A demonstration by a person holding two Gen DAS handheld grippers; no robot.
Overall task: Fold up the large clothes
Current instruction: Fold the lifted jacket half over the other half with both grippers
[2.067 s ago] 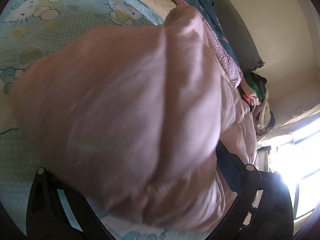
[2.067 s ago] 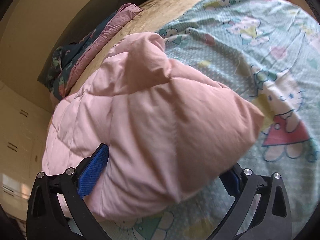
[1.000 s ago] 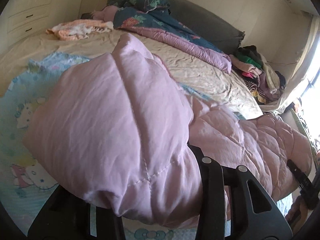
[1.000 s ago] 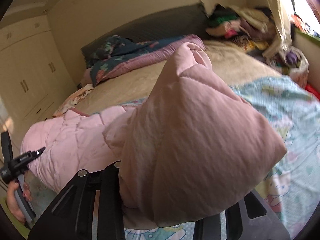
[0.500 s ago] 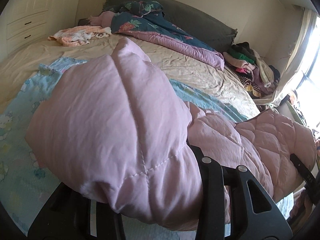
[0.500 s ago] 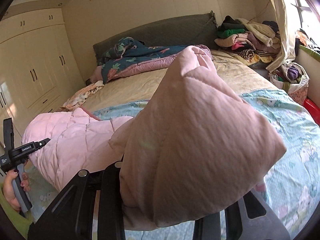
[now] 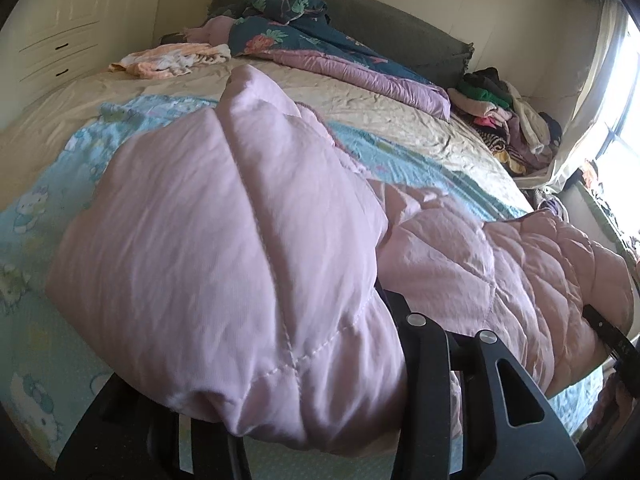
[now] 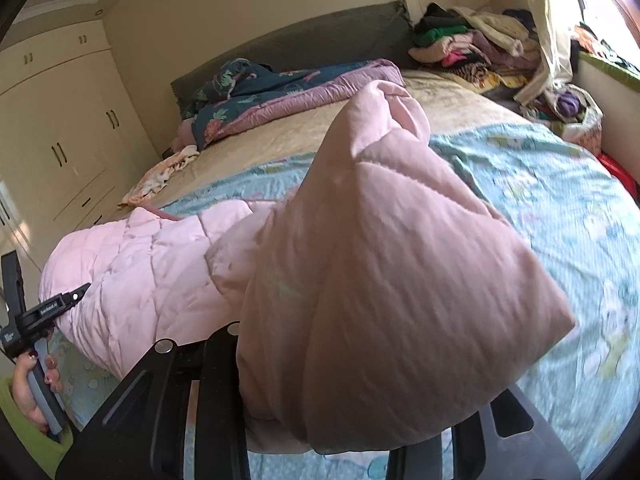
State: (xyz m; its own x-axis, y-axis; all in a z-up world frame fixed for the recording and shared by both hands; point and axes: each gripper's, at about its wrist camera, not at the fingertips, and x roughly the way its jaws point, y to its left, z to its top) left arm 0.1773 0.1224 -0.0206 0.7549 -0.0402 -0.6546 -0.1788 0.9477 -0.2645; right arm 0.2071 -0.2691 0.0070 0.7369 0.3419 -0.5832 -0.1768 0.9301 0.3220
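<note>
While bunched over the bed's pale blue cartoon-print sheet [image 7: 48,216], pink quilted padded coat [image 7: 240,264] clamped in left claw [image 7: 304,392]. From right wrist: same coat [image 8: 380,288] clamped in right claw [image 8: 352,412]; left claw [image 8: 40,316] gripping far end.

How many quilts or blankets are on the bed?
3: a pink quilt at the near edge, a cartoon sheet under it, and a floral quilt by the headboard. More may be hidden.
</note>
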